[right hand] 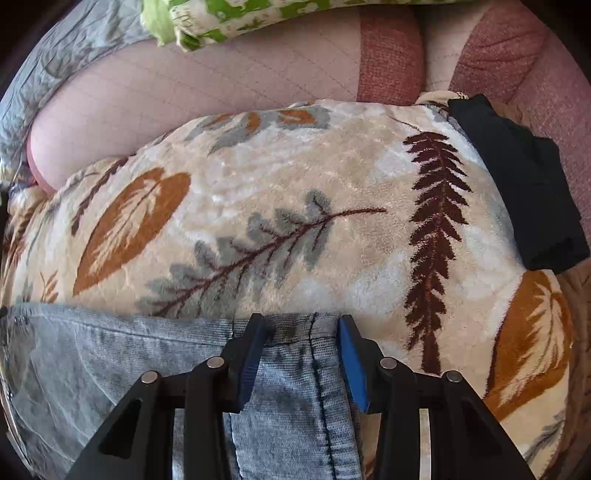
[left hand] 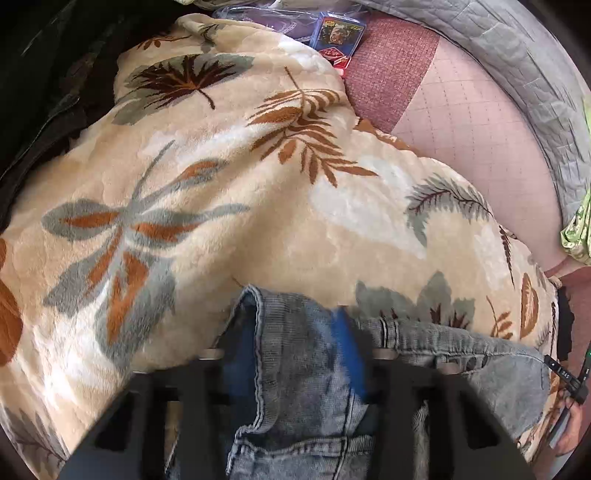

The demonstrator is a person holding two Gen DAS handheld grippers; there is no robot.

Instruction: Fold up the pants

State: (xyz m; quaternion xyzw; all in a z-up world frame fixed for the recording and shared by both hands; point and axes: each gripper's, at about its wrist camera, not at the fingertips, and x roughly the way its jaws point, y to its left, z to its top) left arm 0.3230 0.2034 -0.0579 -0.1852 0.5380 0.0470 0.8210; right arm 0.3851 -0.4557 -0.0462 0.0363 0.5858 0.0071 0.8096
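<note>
Light blue washed denim pants [left hand: 303, 354] lie on a beige fleece blanket with leaf prints [left hand: 221, 192]. In the left wrist view, my left gripper [left hand: 295, 354] has its blue-padded fingers either side of a bunched waistband corner, with the denim filling the gap. In the right wrist view, my right gripper [right hand: 301, 328] straddles the pants' waistband edge [right hand: 291, 332] near a dark seam; its blue pads [right hand: 351, 358] stand apart from the cloth on the right side, so it looks open.
A pink quilted mattress [left hand: 472, 129] lies beyond the blanket. A blue and red box [left hand: 338, 37] sits at the far edge. Black cloth [right hand: 517, 177] lies on the blanket's right edge. A green patterned cloth [right hand: 221, 18] and grey quilt [left hand: 517, 55] lie beyond.
</note>
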